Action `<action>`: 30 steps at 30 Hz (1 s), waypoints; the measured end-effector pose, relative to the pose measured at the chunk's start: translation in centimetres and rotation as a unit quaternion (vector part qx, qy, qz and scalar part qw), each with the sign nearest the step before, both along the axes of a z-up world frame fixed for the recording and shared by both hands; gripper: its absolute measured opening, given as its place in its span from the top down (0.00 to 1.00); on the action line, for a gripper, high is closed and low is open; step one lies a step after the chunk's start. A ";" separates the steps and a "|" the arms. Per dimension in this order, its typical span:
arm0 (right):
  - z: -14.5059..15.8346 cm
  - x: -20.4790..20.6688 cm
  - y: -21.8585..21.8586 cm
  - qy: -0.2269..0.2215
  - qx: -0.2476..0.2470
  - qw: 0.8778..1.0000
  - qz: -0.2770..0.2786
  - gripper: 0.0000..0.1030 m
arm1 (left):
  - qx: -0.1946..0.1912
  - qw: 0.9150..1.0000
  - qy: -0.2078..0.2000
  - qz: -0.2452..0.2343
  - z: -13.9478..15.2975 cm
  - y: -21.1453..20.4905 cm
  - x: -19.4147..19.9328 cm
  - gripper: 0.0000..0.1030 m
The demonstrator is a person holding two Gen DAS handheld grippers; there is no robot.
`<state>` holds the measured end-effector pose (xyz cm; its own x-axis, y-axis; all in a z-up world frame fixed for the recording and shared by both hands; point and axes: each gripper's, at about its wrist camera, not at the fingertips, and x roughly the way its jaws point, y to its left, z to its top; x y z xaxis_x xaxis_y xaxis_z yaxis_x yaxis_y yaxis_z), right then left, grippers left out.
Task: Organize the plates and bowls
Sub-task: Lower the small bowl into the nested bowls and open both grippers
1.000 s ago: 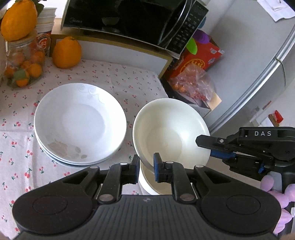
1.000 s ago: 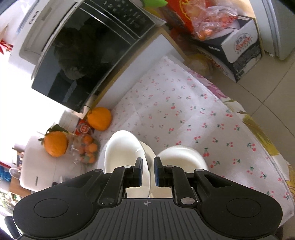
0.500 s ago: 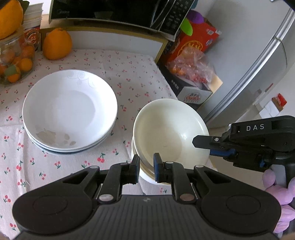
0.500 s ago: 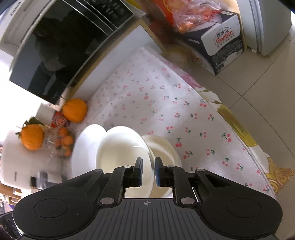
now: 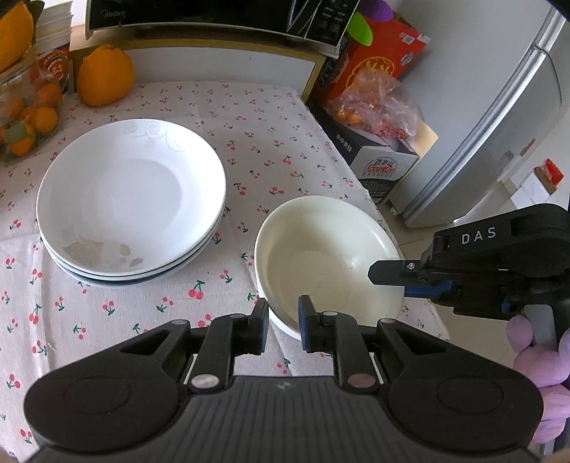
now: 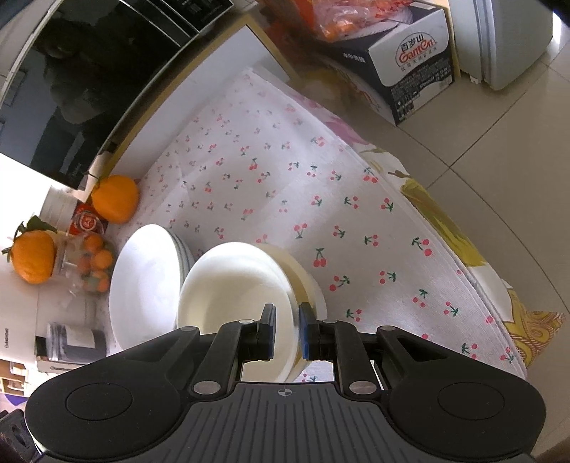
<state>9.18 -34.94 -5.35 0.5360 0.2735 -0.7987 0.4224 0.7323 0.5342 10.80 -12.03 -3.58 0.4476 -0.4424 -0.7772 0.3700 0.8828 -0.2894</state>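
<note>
Both grippers pinch the same cream bowl (image 5: 326,256), jaws nearly closed on its rim. Left gripper (image 5: 283,318) grips the near edge of the rim, one pad inside, one outside. Right gripper (image 5: 390,281) comes in from the bowl's right side, its upper finger lying over the rim, blue-padded finger under it. Right wrist view confirms: right gripper (image 6: 286,329) has the bowl (image 6: 235,281) wall between its pads.

Held bowl sits tilted in a second cream bowl (image 6: 302,281) directly beneath it; whether they are fully seated I can't tell. Both sit at the right edge of the cherry-print tablecloth (image 5: 249,142).

Left of the bowl, apart from it: stack of white deep plates (image 5: 131,203), top one with a faint swirl pattern on the far rim and leaf print on the near rim.

Behind the plates: large orange citrus fruit (image 5: 103,76) against the white cabinet edge, glass jar of small oranges (image 5: 25,117) at far left. Microwave (image 5: 221,14) above at the back.

Right of the bowl, off the table: cardboard box (image 5: 384,160) with a plastic bag of fruit (image 5: 374,103) on top, fridge (image 5: 498,107) beyond. Purple-gloved hand (image 5: 541,356) holds the right gripper's handle.
</note>
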 end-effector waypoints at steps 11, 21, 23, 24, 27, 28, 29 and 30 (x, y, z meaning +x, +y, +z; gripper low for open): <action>0.0 0.2 0.1 0.000 -0.005 1.000 0.008 0.84 | 0.006 1.000 -0.002 -0.002 -0.4 -0.4 0.2 0.83; 1.0 0.2 0.6 -0.026 -0.037 0.998 0.033 0.63 | 0.011 0.999 -0.029 -0.024 -0.4 -0.5 -0.2 0.76; 1.5 0.1 0.9 -0.037 -0.048 0.997 0.038 0.56 | 0.014 0.999 -0.036 -0.034 -0.4 -0.5 -0.4 0.70; 1.8 0.0 1.1 -0.044 -0.057 0.997 0.043 0.51 | 0.015 0.998 -0.040 -0.039 -0.4 -0.5 -0.4 0.67; 2.5 -0.2 1.5 -0.067 -0.076 0.993 0.059 0.40 | 0.020 0.997 -0.057 -0.049 -0.5 -0.4 -0.8 0.51; 2.7 -0.2 1.7 -0.073 -0.082 0.992 0.064 0.38 | 0.023 0.996 -0.064 -0.053 -0.5 -0.3 -0.9 0.45; 2.9 -0.2 1.8 -0.078 -0.087 0.991 0.068 0.34 | 0.024 0.996 -0.070 -0.057 -0.6 -0.2 -0.9 0.42; 2.9 -0.3 2.0 -0.082 -0.093 0.989 0.074 0.32 | 0.024 0.995 -0.076 -0.061 -0.6 -0.2 -1.0 0.36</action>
